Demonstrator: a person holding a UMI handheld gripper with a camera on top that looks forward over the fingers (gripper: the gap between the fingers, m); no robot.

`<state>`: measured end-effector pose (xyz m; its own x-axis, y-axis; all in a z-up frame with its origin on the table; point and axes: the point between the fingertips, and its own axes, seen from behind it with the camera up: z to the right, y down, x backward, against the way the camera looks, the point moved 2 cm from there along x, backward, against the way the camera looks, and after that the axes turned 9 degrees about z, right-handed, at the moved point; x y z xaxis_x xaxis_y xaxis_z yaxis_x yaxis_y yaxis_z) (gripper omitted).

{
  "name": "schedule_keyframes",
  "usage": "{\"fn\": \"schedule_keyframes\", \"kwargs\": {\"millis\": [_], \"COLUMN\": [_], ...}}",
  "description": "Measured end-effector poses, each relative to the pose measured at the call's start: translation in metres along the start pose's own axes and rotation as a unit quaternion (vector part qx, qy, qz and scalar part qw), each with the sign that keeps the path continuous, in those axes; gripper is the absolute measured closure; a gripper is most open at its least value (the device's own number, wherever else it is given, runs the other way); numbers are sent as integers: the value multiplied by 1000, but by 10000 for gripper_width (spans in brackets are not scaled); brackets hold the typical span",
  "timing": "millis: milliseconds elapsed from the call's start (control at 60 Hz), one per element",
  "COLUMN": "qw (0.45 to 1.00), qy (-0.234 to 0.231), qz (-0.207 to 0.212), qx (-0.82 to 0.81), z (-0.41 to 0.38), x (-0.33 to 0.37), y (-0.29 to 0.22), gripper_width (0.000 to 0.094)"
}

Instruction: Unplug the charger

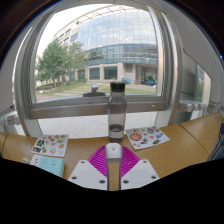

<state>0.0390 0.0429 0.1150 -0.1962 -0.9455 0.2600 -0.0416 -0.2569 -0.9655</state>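
A small white charger (113, 149) sits between the tips of my two fingers, over the wooden table (180, 145). My gripper (113, 153) has white fingers with magenta pads (99, 160), and both pads press on the charger's sides. The gripper is shut on the charger. No cable or socket shows; the charger's lower part is hidden between the pads.
A clear bottle with a dark cap (117, 110) stands just beyond the charger, in front of a large window (100, 50). Printed sheets lie on the table to the left (50, 146), nearer left (45, 165) and to the right (148, 136).
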Motion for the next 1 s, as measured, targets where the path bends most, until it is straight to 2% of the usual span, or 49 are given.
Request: {"fn": "schedule_keyframes", "kwargs": {"millis": [100, 183, 217, 367, 433, 517, 567, 717, 883, 1000], "qw": [999, 996, 995, 994, 994, 995, 996, 999, 996, 996], "qy": [-28, -61, -69, -86, -83, -69, -62, -46, -29, -6], "qz": [-45, -63, -71, -74, -71, -75, -67, -7, 74, 82], "qx": [-2, -9, -9, 0, 0, 8, 9, -5, -27, -24], "z": [3, -7, -9, -11, -11, -5, -2, -1, -8, -14], "x": [-16, -23, -25, -29, -31, -31, -27, 8, 87, 136], "y": [50, 75, 83, 93, 95, 94, 87, 34, -24, -19], "gripper_width": [813, 814, 776, 706, 650, 435, 351, 280, 214, 191]}}
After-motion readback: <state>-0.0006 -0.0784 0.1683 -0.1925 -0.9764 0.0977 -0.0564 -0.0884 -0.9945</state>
